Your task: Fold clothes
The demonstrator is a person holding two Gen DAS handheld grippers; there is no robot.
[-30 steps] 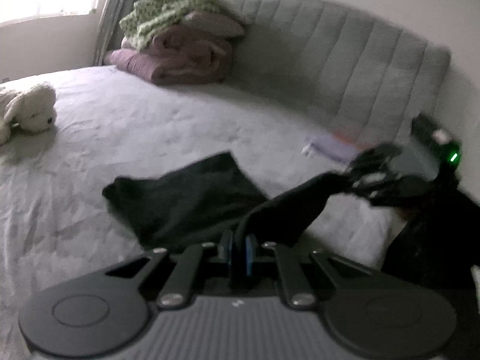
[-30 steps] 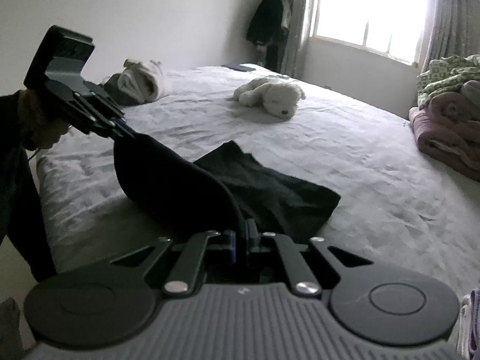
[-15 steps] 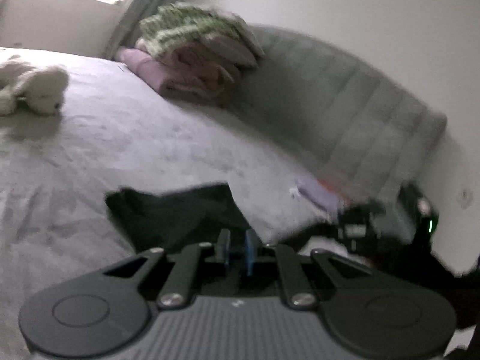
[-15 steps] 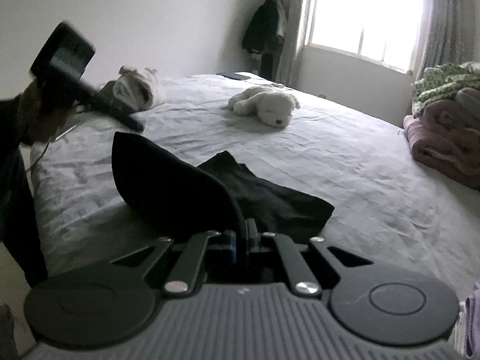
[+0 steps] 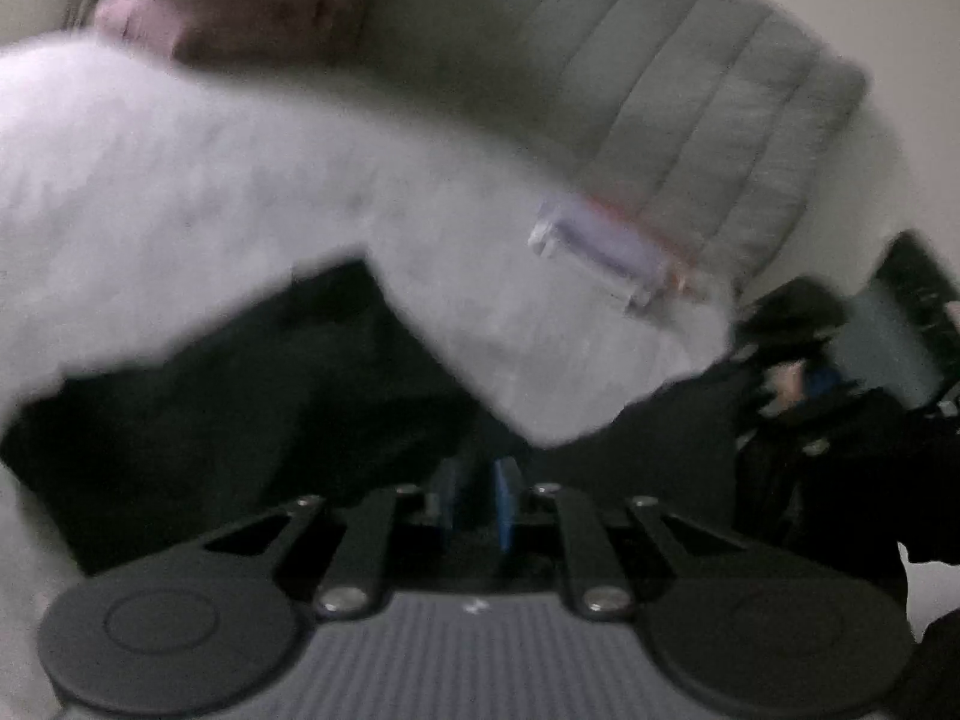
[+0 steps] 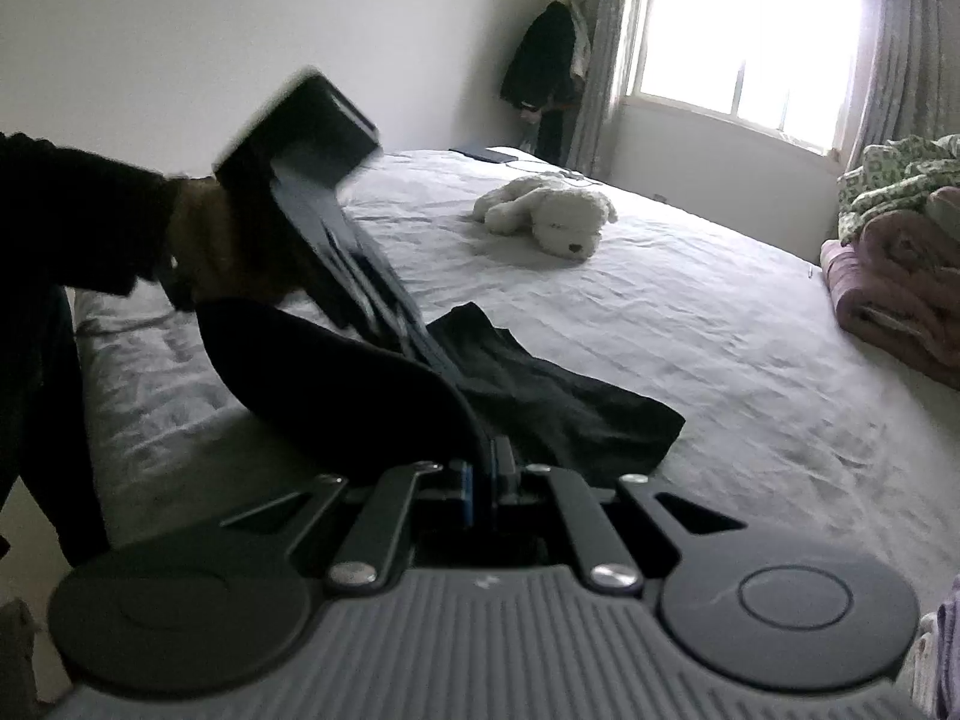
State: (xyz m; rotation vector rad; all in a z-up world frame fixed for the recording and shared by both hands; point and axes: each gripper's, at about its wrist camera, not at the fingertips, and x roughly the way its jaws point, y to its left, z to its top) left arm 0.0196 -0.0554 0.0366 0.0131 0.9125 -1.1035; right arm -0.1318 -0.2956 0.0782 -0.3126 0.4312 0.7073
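I hold a hand-held gripper in each hand, and both are pinched on the same black cloth (image 6: 540,396). My right hand-held gripper (image 6: 486,480) has its two blue pads tight together on one edge of the cloth. That part is easy to see. My left hand-held gripper (image 5: 477,498) looks pinched on the cloth too, but that picture is very blurry, so I am less sure.

The black cloth lies on the white bed (image 6: 720,324), close to the side where I stand. Most of it rests flat on the sheet. The edge I hold is lifted up and curls over like a little hill. This lifted edge runs from one hand-held gripper to the other. In the right view, my left hand-held gripper (image 6: 336,240) is off to the left and points down at the cloth.

The flat part of the cloth lies in front of both hands, away from me. So I think the next move is to carry the lifted edge forward and lay it over the flat part. Both hands are near the cloth. They should go together, or the fold may end up crooked.

A white toy dog (image 6: 552,216) and a heap of blankets (image 6: 894,264) sit well apart from the cloth.
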